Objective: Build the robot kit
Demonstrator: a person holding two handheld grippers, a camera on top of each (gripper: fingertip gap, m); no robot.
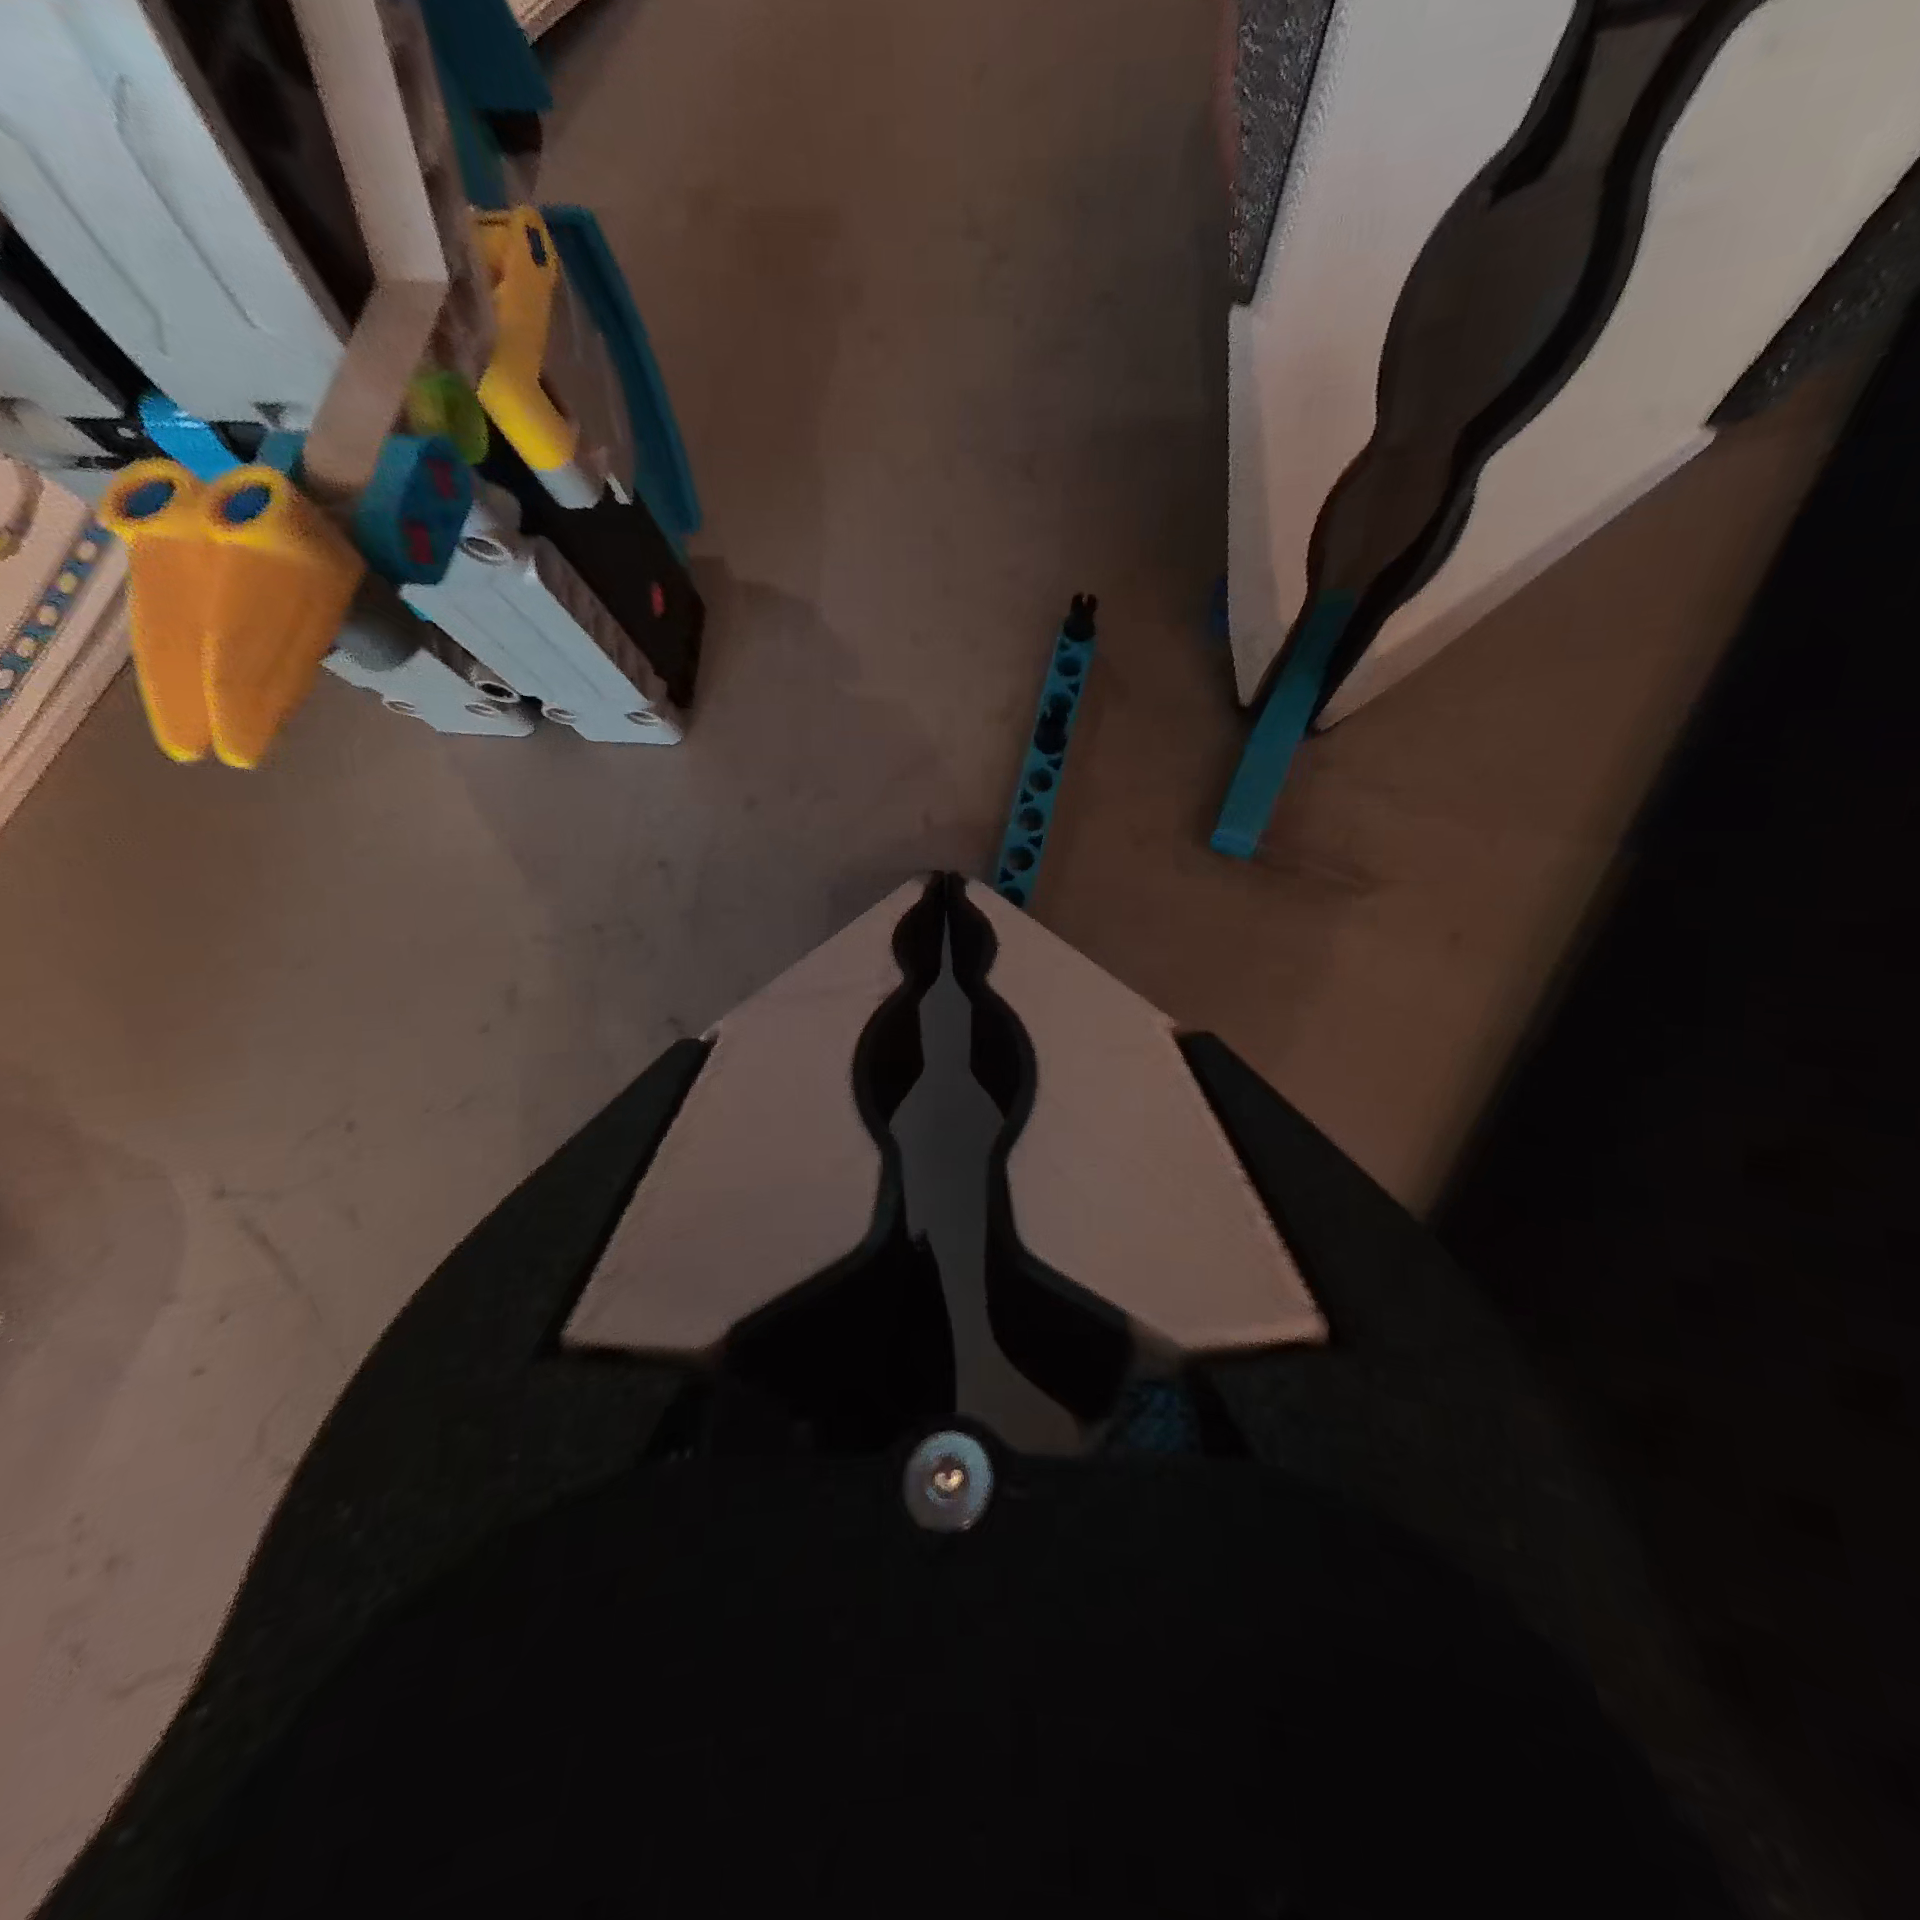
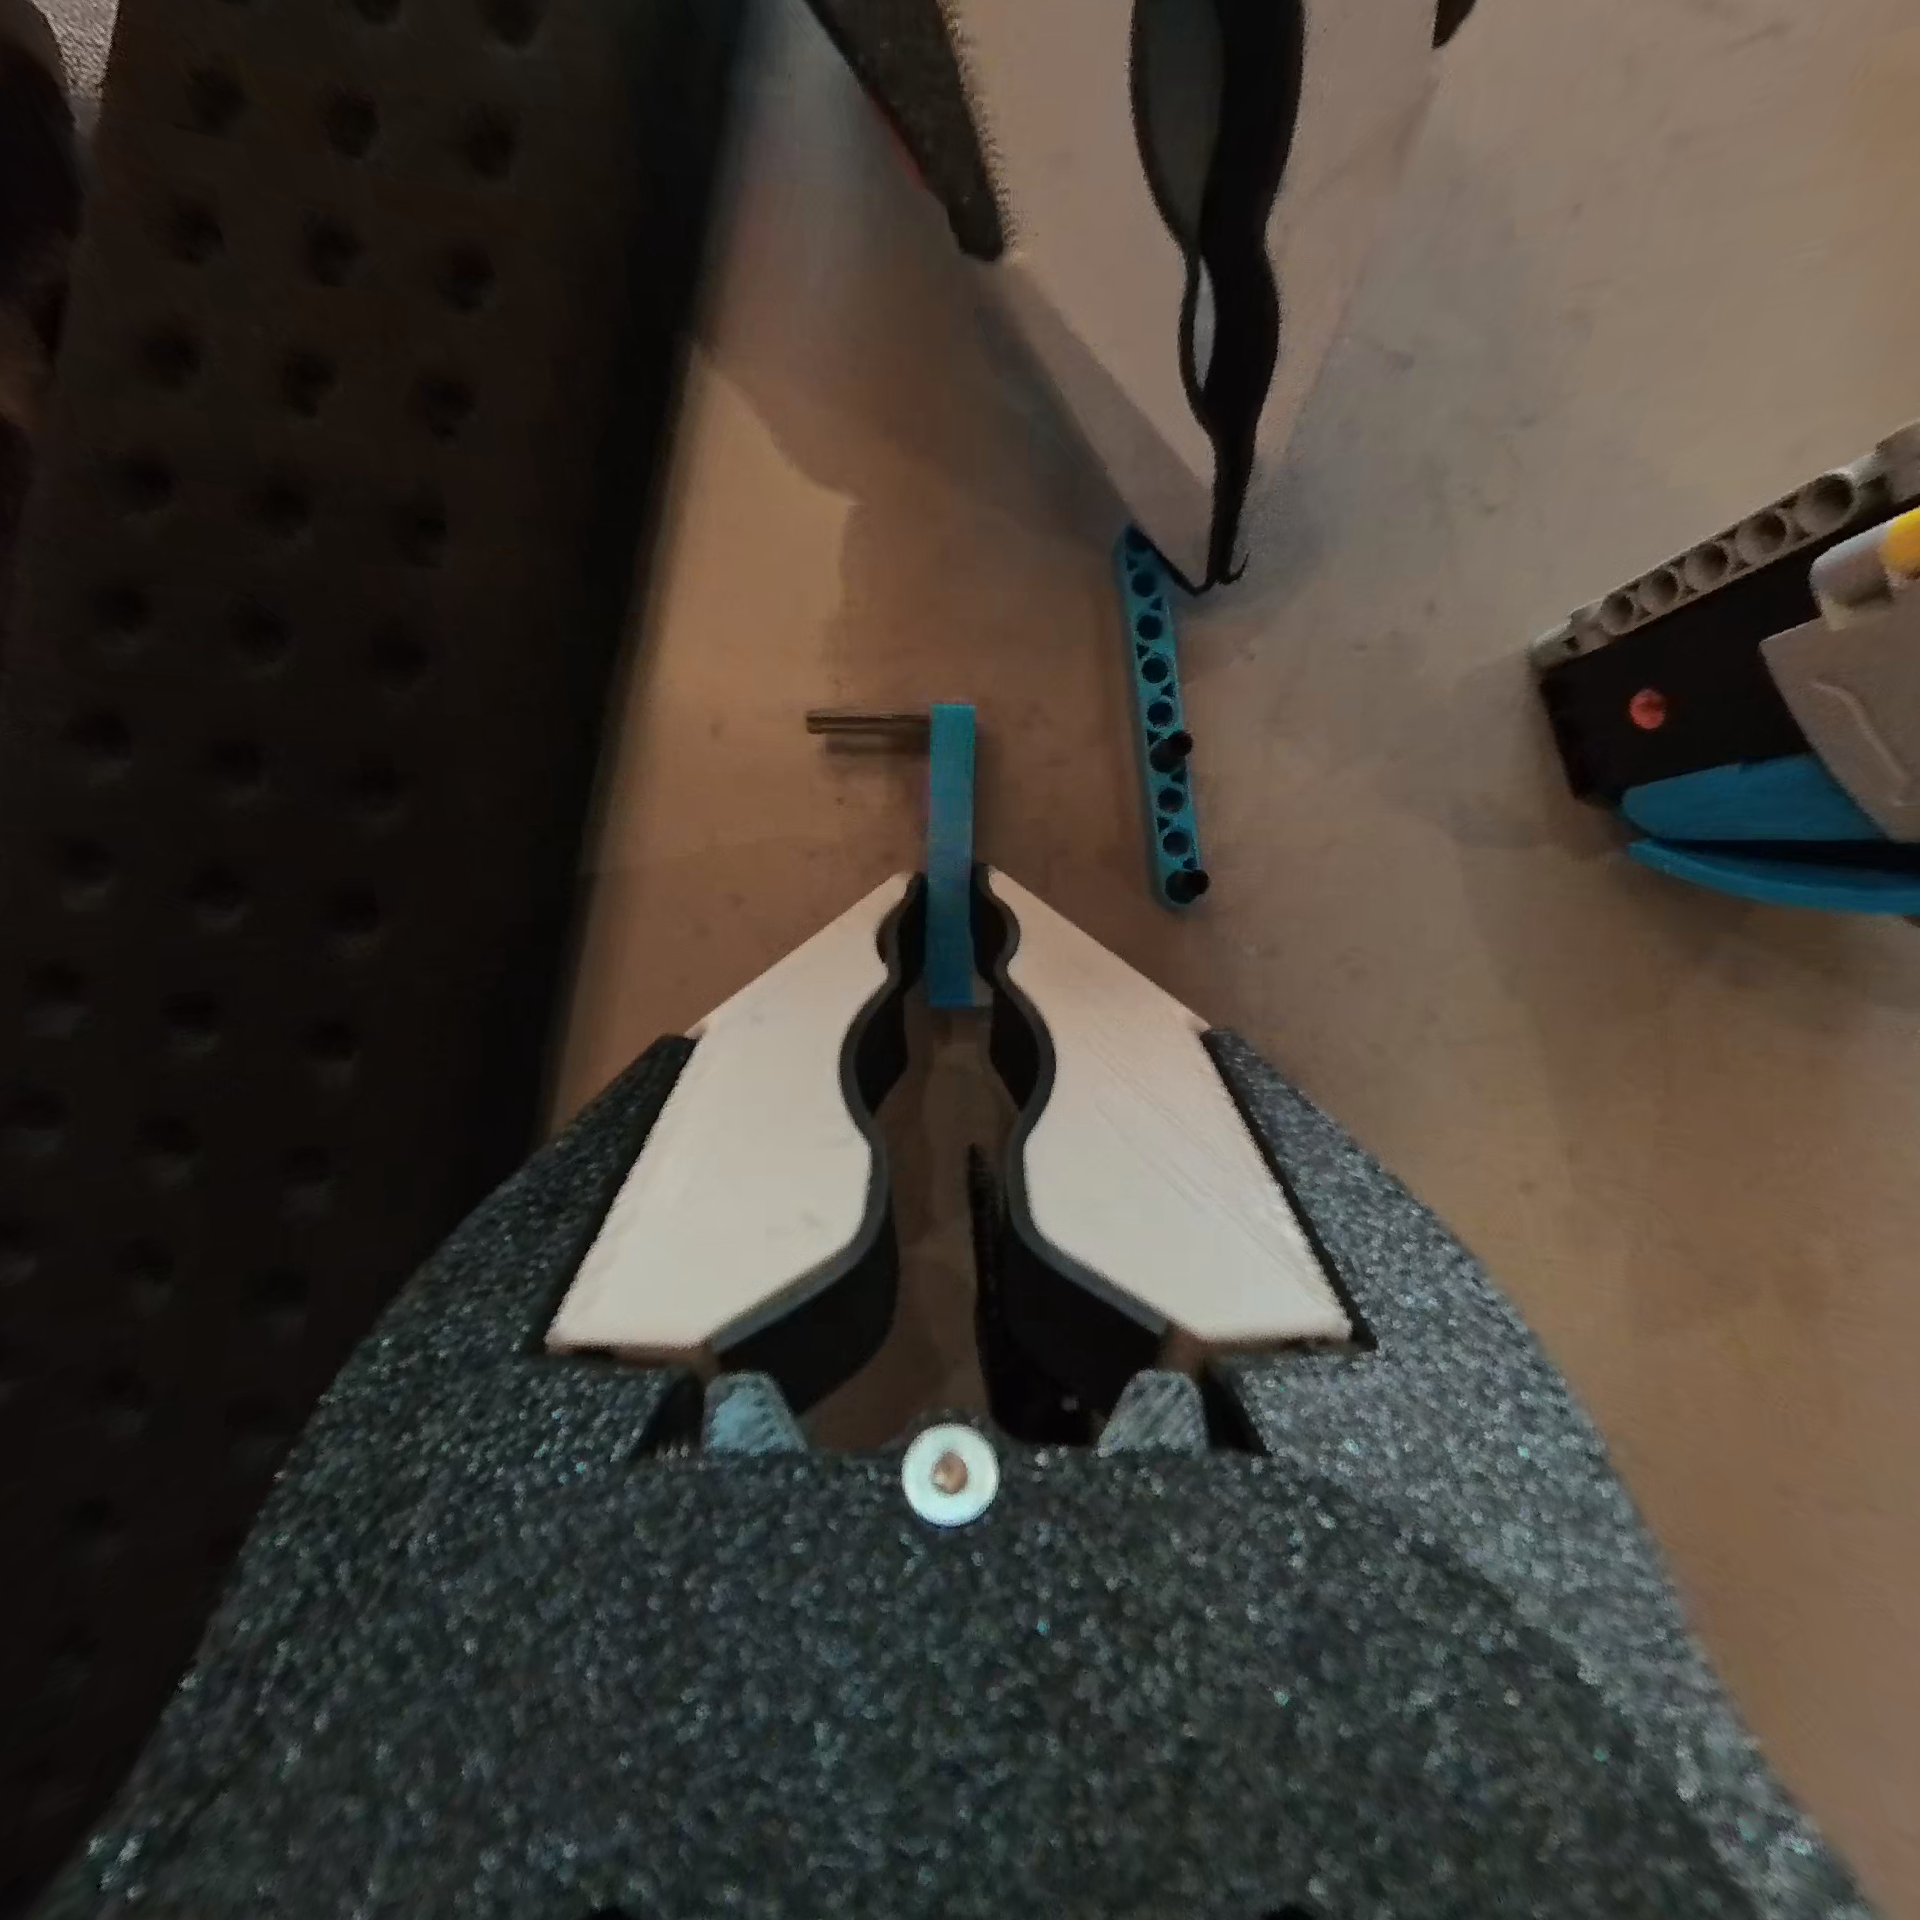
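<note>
My left gripper [image 1: 948,883] is shut, its tips together just above the brown table [image 1: 520,1039], right beside the near end of a teal beam with holes [image 1: 1049,748] that lies flat. My right gripper [image 2: 948,883] is shut on a second teal beam [image 2: 951,831], held edge-on and pointing forward. A thin grey axle [image 2: 862,722] sticks out to the left from that beam's far end. The lying beam [image 2: 1158,717] carries black pins. In the left wrist view my right gripper [image 1: 1288,707] stands at the upper right with its beam [image 1: 1273,748] poking down. The left gripper [image 2: 1218,577] also shows in the right wrist view.
A brick-built model [image 1: 540,623] with grey blocks, a black block and yellow parts [image 1: 218,613] stands at the left; it also shows in the right wrist view [image 2: 1714,686]. A dark perforated mat [image 2: 260,623] borders the table. A white box [image 1: 125,208] stands at the far left.
</note>
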